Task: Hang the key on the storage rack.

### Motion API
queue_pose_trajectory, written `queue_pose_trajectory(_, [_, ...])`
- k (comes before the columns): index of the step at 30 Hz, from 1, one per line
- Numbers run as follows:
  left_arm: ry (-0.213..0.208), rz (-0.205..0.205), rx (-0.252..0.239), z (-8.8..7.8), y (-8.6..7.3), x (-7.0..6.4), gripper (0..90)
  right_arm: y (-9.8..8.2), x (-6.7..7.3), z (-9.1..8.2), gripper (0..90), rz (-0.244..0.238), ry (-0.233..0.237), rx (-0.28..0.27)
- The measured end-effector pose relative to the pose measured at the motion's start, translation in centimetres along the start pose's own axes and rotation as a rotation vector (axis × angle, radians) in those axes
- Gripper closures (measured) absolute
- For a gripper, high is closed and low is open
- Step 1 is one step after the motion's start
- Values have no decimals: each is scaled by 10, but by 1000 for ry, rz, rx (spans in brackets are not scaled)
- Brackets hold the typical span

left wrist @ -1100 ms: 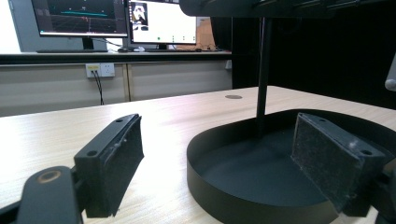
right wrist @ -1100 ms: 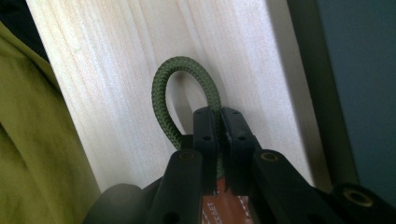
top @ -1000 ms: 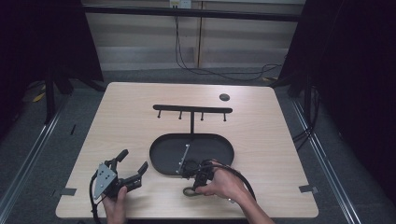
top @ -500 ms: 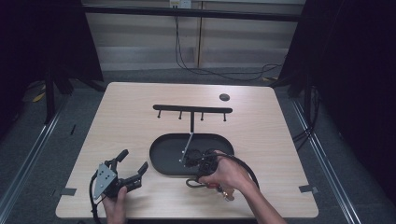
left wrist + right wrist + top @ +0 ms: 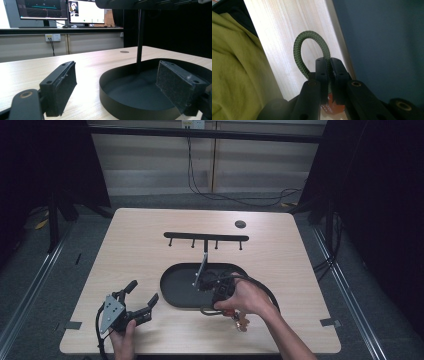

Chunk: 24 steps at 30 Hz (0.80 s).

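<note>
So the right gripper (image 5: 330,65) has its fingers (image 5: 322,72) pinched tight on a green braided cord loop (image 5: 305,53), the loop arching up above the tips over the pale tabletop (image 5: 280,255). From above, that hand sits at the near right edge of the black oval tray (image 5: 175,285), with something small and orange below it. Left gripper (image 5: 139,301) rests near the tabletop's front left, fingers spread wide, holding nothing.
</note>
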<state>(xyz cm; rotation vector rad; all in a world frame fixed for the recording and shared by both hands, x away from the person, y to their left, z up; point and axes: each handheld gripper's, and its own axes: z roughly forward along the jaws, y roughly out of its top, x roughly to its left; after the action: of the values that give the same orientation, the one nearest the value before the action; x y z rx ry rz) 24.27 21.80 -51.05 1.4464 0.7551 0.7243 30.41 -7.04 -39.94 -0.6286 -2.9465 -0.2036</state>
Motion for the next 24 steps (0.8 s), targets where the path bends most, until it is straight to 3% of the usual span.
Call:
queue_pose_trajectory(5, [0,0,1,0,0,0,161,-1,-1,-9,855,5,-6,14])
queue_pose_trajectory(24, [0,2,0,0,0,0,161,0,-1,-55,856,-5,-53,-27])
